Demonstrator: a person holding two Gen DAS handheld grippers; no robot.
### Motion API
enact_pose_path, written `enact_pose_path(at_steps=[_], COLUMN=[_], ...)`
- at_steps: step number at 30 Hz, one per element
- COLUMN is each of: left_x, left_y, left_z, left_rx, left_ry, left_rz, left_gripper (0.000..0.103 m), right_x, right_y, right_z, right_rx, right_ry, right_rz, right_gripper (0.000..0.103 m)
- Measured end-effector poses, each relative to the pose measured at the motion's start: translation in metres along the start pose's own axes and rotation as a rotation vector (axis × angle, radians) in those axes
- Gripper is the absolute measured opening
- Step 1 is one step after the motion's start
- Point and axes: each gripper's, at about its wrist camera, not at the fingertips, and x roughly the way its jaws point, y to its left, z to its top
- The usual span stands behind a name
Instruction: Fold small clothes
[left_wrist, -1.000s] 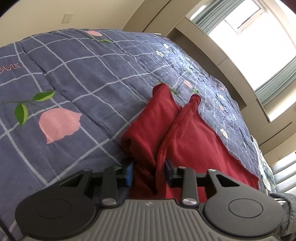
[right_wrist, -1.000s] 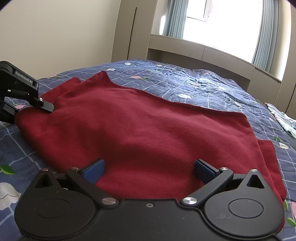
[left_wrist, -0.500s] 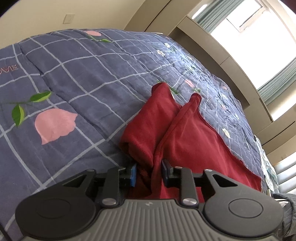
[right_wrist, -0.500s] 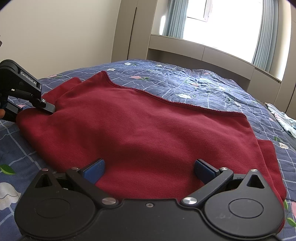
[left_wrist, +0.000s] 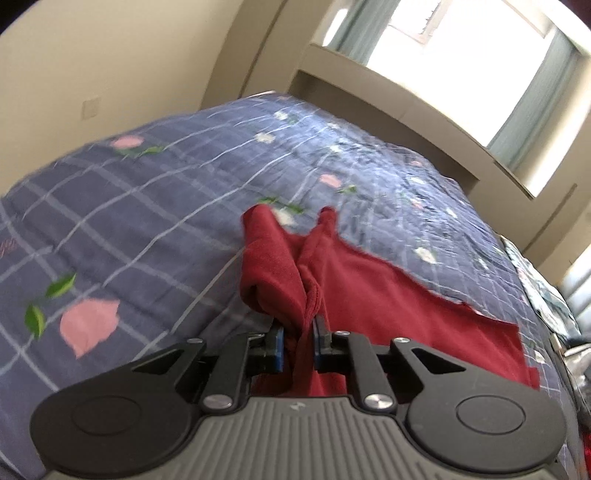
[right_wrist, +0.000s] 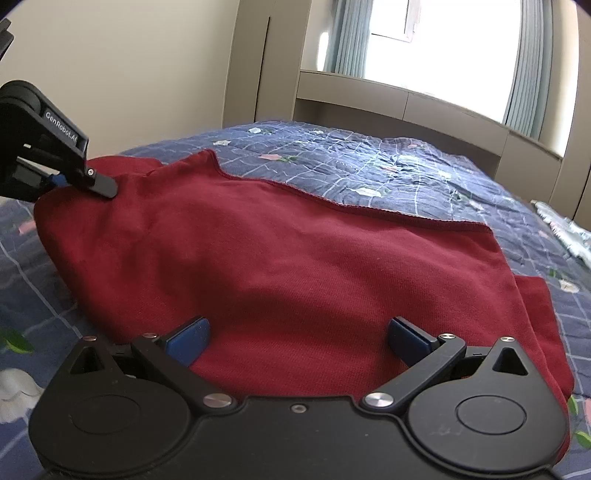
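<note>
A dark red garment lies spread on a blue checked quilt with pink flowers. My left gripper is closing its jaws on the garment's left edge. A bunched fold of red cloth is pinched between its blue pads and lifted off the quilt. In the right wrist view one finger of that gripper rests on the raised left corner. My right gripper is wide open over the near edge of the garment, its blue pads apart and gripping nothing.
The quilt stretches back to a beige ledge under a bright window. A tall cabinet stands at the far left. A pale crumpled cloth lies at the bed's right edge.
The left gripper's jaws have narrowed onto the garment's edge and it has risen and rolled, pulling the cloth up. The right gripper has stayed where it was, still open.
</note>
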Motion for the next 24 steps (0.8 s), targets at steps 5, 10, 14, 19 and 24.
enact_pose_path(at_steps=[5, 10, 14, 19, 24], left_x=[-0.01, -0.019, -0.022, -0.016, 0.012], left_y=[-0.032, -0.097, -0.169, -0.257, -0.303], left_z=[0.018, 0.026, 0.013, -0.031, -0.095], left_rx=[0.067, 0.213, 0.344, 0.523, 0.65], left_ry=[-0.014, -0.045, -0.034, 0.042, 0.178], left_rz=[-0.066, -0.169, -0.291, -0.422, -0.413], left_gripper=[0.013, 0.012, 0.012, 0.012, 0.013], right_x=[-0.015, -0.048, -0.076, -0.108, -0.132], right_y=[-0.029, -0.063, -0.097, -0.146, -0.179], right_z=[0.009, 0.006, -0.009, -0.038, -0.07], right_rx=[0.065, -0.019, -0.044, 0.067, 0.213], right_ry=[-0.004, -0.039, -0.041, -0.01, 0.016], right_rz=[0.076, -0.014, -0.11, -0.195, -0.233], right_gripper=[0.102, 0.102, 0.103, 0.103, 0.103])
